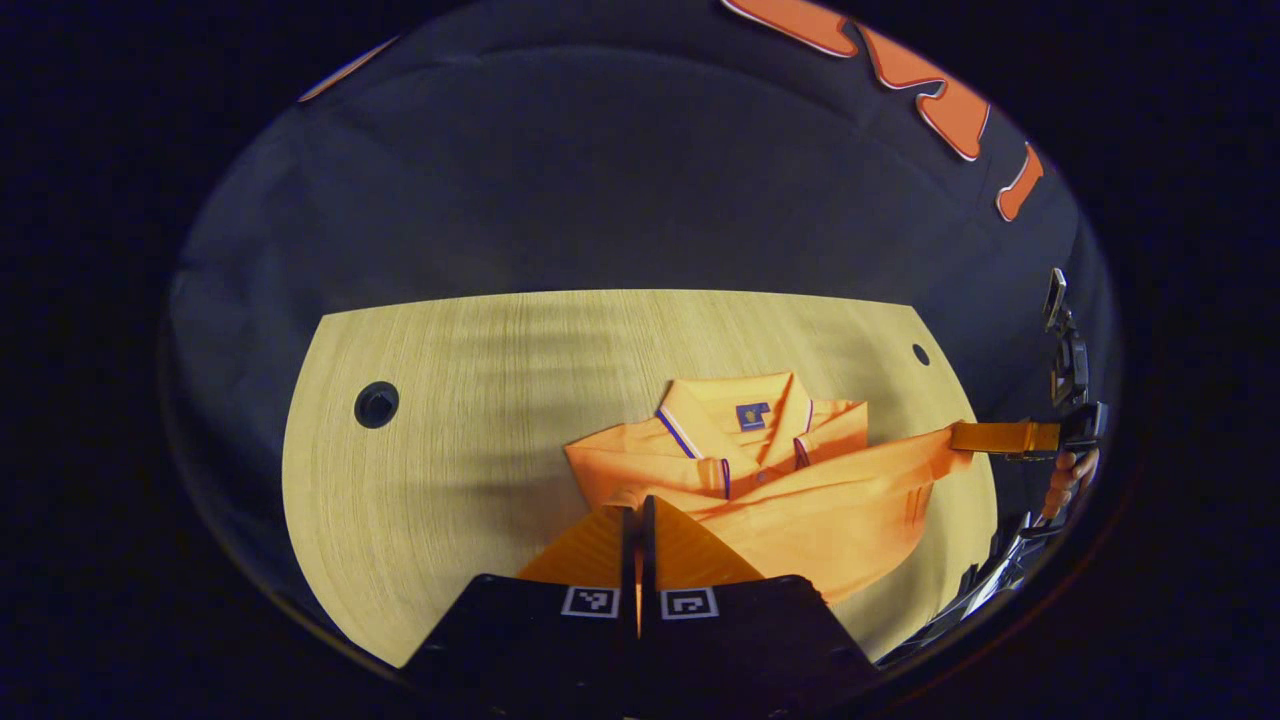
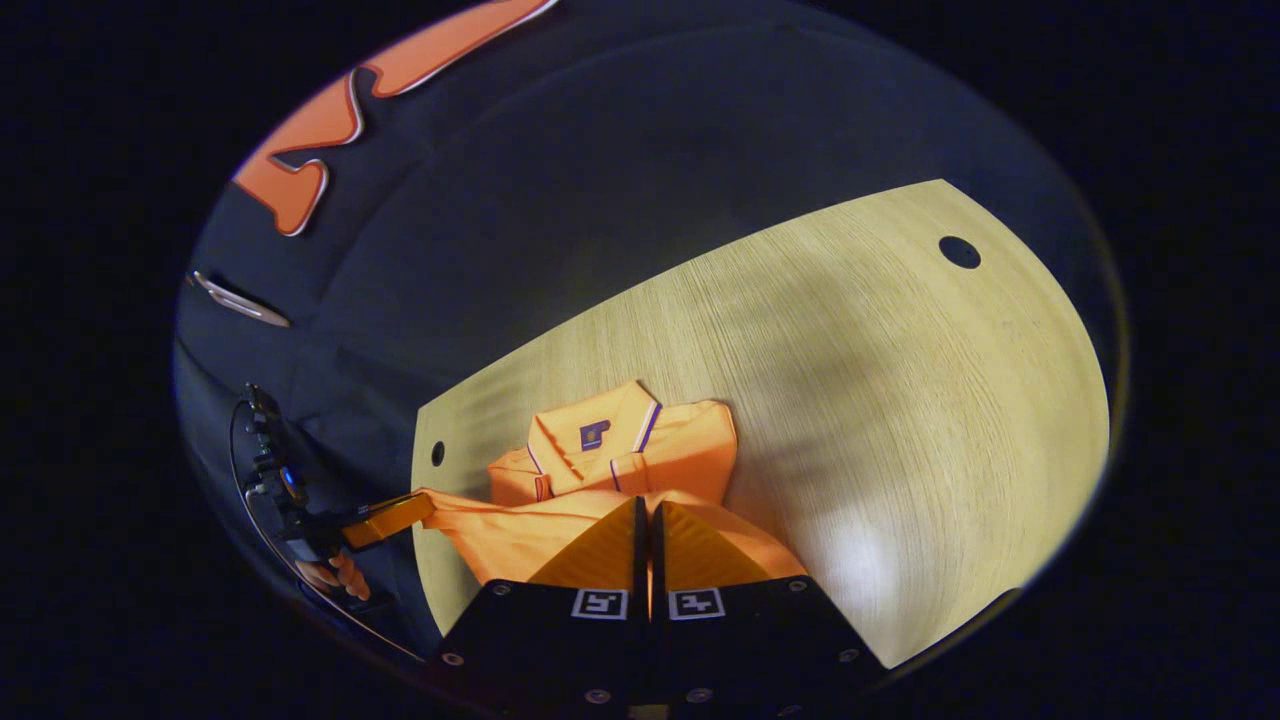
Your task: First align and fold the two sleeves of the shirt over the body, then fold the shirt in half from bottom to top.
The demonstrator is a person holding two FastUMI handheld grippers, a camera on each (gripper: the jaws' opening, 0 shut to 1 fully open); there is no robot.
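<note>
Shirt (image 1: 770,480) lies collar-up on the bench (image 1: 450,400), and you hold its bottom hem pinched at each corner, left gripper (image 1: 640,515) and right gripper (image 2: 645,515) both closed on cloth, lifted taut for folding toward the collar.

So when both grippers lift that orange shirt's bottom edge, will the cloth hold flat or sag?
Probably sag: the shirt already drapes in soft folds and stretches between the left gripper and the right gripper, so it looks floppy. It seems light, thin cloth. The collar stands a little, likely the stiffer part. On the smooth table it may slide.
</note>
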